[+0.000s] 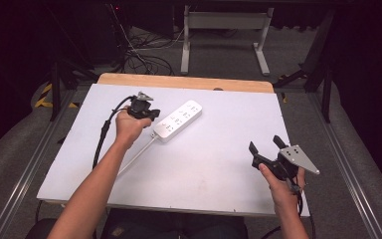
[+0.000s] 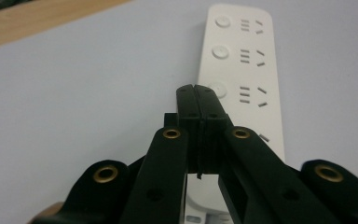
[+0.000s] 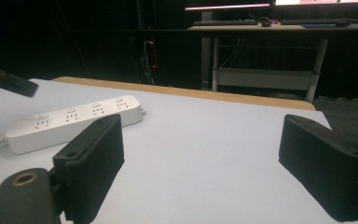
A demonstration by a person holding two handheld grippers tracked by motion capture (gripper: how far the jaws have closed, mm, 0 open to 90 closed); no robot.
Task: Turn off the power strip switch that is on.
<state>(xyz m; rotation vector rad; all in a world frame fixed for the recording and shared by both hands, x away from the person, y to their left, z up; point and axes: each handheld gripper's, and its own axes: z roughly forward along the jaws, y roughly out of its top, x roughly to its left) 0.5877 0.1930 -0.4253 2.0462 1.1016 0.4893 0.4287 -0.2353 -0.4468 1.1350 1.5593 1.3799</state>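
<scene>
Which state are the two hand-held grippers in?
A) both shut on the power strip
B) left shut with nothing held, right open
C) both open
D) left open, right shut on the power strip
B: in the left gripper view the left hand-held gripper has its jaws pressed together with nothing between them, above the power strip; the right hand-held gripper has its jaws wide apart over the bare table.

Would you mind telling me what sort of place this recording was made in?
Probably a lab or recording workspace: a white board-topped table holding one white power strip, a tangle of black cables on the floor, and a desk with keyboards beyond.
</scene>
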